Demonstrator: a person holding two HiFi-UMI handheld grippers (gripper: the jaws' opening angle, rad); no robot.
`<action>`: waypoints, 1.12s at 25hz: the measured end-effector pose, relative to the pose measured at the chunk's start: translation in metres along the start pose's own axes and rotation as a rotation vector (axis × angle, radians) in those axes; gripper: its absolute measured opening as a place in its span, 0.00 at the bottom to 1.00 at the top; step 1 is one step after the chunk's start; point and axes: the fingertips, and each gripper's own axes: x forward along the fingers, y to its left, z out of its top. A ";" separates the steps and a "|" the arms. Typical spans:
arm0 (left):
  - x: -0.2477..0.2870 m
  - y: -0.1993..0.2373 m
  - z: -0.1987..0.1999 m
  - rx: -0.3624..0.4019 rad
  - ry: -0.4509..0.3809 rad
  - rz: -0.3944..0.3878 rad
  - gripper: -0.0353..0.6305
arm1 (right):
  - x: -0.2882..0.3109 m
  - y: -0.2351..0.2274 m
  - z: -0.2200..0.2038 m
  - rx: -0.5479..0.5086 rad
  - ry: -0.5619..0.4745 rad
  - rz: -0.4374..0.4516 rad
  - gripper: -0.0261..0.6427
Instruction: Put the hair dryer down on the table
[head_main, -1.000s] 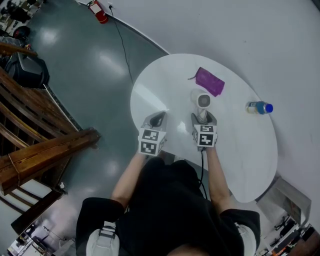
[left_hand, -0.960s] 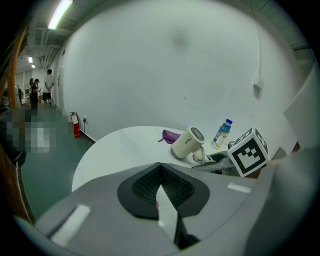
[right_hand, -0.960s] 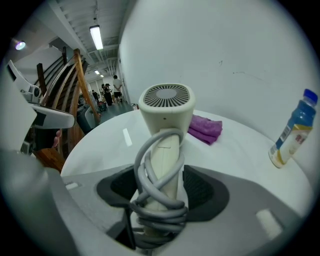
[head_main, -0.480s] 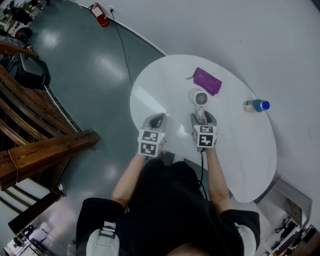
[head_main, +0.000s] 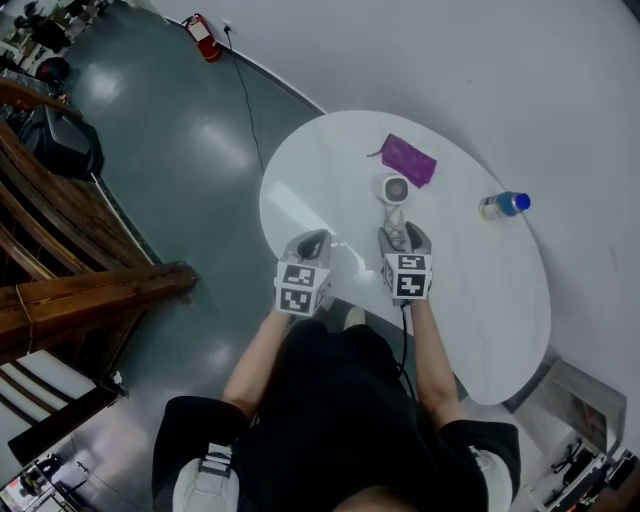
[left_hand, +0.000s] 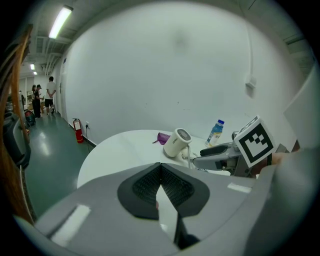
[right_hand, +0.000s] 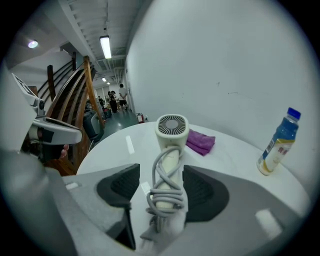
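One hair dryer (right_hand: 171, 131) to deal with, and it lies with its round head on the white table (head_main: 480, 300). Its handle points back at me with the grey cord (right_hand: 161, 186) wound around it. My right gripper (head_main: 404, 236) straddles that handle with its jaws spread and a gap showing on each side, so nothing is pinched. I judge the setting-down all but done: the dryer looks to be resting on the tabletop, though I cannot be sure the handle end bears fully on it. Next I should draw the right gripper straight back along the handle, slowly, since the cord loops could snag a pad. Left of the dryer, my left gripper (left_hand: 161, 187) hovers with jaws pressed together, empty. Just beyond the dryer's head lies a purple cloth (head_main: 410, 160); well to the dryer's right stands a bottle (head_main: 502, 205).
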 end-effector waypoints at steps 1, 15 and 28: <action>-0.004 -0.002 0.000 0.002 -0.005 0.002 0.06 | -0.004 0.001 0.000 -0.003 -0.008 -0.001 0.43; -0.053 -0.049 0.006 0.048 -0.091 0.009 0.06 | -0.087 0.012 0.013 -0.025 -0.161 0.022 0.37; -0.101 -0.093 0.018 0.084 -0.202 0.028 0.06 | -0.176 0.016 0.036 -0.086 -0.339 0.013 0.21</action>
